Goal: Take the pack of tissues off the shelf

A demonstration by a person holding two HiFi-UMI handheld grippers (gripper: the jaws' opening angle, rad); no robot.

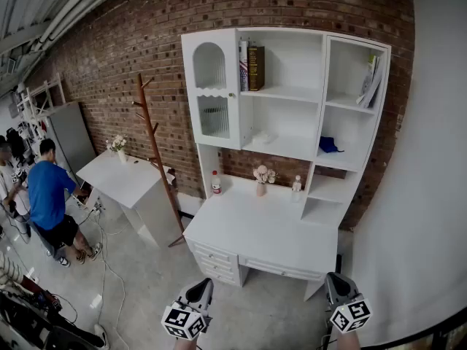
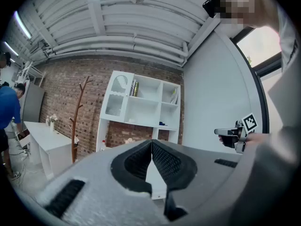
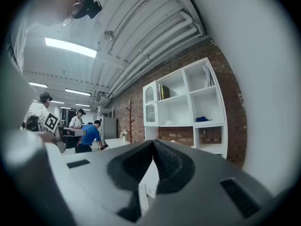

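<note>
The left gripper (image 2: 151, 144) is clenched, its pads meeting with nothing between them. The right gripper (image 3: 153, 145) is clenched and empty too. Both point level at the white shelf unit (image 1: 292, 93) and are well apart from it, short of its tabletop (image 1: 263, 232). On the unit's lower middle shelf lies a pale flat pack, seemingly the pack of tissues (image 1: 263, 138), just right of the glazed door (image 1: 214, 115). A blue thing (image 1: 330, 145) sits in the next compartment to the right, and books (image 1: 252, 68) stand on the shelf above the pack.
</note>
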